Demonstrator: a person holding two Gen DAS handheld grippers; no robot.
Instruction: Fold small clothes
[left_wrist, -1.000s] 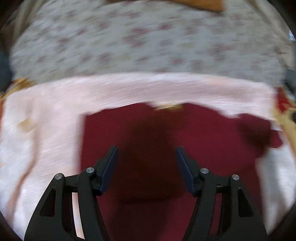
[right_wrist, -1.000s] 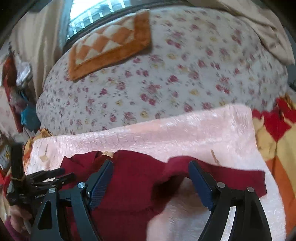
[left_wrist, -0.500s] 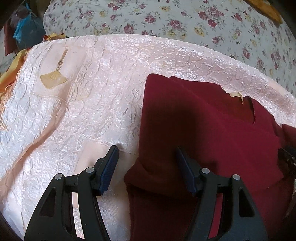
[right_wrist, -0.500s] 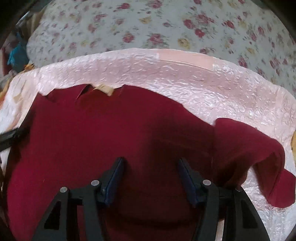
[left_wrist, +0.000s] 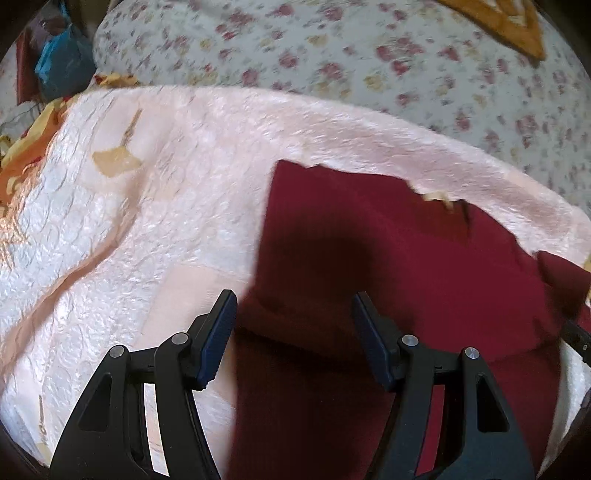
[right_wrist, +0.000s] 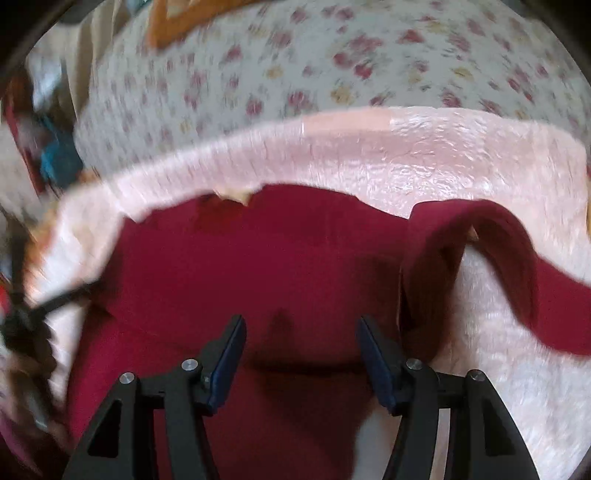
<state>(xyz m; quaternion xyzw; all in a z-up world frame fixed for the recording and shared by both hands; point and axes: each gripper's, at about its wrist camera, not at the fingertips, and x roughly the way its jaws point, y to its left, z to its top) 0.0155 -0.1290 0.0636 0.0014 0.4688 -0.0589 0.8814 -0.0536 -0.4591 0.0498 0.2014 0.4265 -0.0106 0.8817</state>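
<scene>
A dark red sweater (left_wrist: 406, 258) lies flat on a pink quilted cloth (left_wrist: 166, 229), with a tan neck label (left_wrist: 437, 195) at its far edge. My left gripper (left_wrist: 291, 314) is open and hovers over the sweater's left edge, where a fold of fabric lies between the fingers without touching the pads. My right gripper (right_wrist: 301, 332) is over the sweater's body (right_wrist: 258, 266) and its jaws are opening, with fabric under the gap but not pressed. The right sleeve (right_wrist: 509, 258) arches in a loop beside it. The right gripper's tip (left_wrist: 576, 339) shows at the edge of the left wrist view.
A flowered bedspread (left_wrist: 332, 66) stretches beyond the pink cloth (right_wrist: 443, 155). On it lies an orange checked cushion (left_wrist: 509, 26). A blue bag (left_wrist: 62, 66) and clutter sit at the far left. An orange and yellow blanket (left_wrist: 22, 155) pokes out at the left. The left gripper (right_wrist: 37, 314) appears blurred.
My left gripper shifted from the sweater's middle to its left edge. My right gripper dropped closer to the sweater's body and its jaws stand narrower than a second ago.
</scene>
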